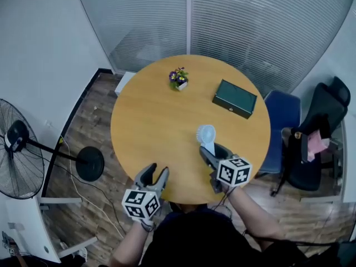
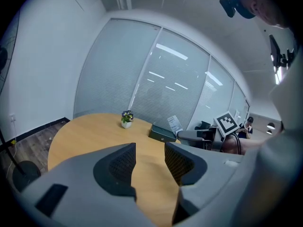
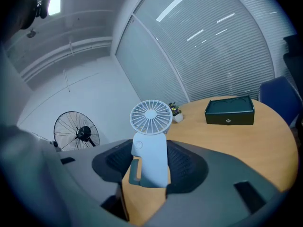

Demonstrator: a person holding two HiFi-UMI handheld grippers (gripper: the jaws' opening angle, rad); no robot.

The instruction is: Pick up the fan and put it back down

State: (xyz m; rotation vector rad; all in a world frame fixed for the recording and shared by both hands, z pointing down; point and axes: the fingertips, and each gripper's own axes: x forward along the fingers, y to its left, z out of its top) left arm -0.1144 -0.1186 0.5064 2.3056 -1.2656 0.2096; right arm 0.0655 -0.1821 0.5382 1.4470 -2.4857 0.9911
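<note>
The small white fan [image 3: 150, 126] sits between the jaws of the right gripper [image 3: 150, 163], above the near right part of the round table [image 1: 156, 115], not far from its near edge. Its round grille points away from the person, toward the middle of the table. The pictures do not show clearly whether the fan rests on the wood or is already a little above it.

The step in hand is probably the carrying part of the task, either the lift or the return. To do it well, the person should move the right gripper slowly and straight, without turning the wrist, so that the heavier grille end does not tip down. For the return, the handle should touch the table first, and only then should the jaws open. The green box [image 1: 234, 98] and the little flower pot [image 1: 178, 79] stand well apart toward the far edge, so they should not disturb.

The right jaws are narrow, and their dark pads [image 3: 187, 162] press on both sides of the fan's handle. The left gripper [image 2: 149, 162] waits at the near left edge with its jaws moderately apart, and only bare table shows between them.
</note>
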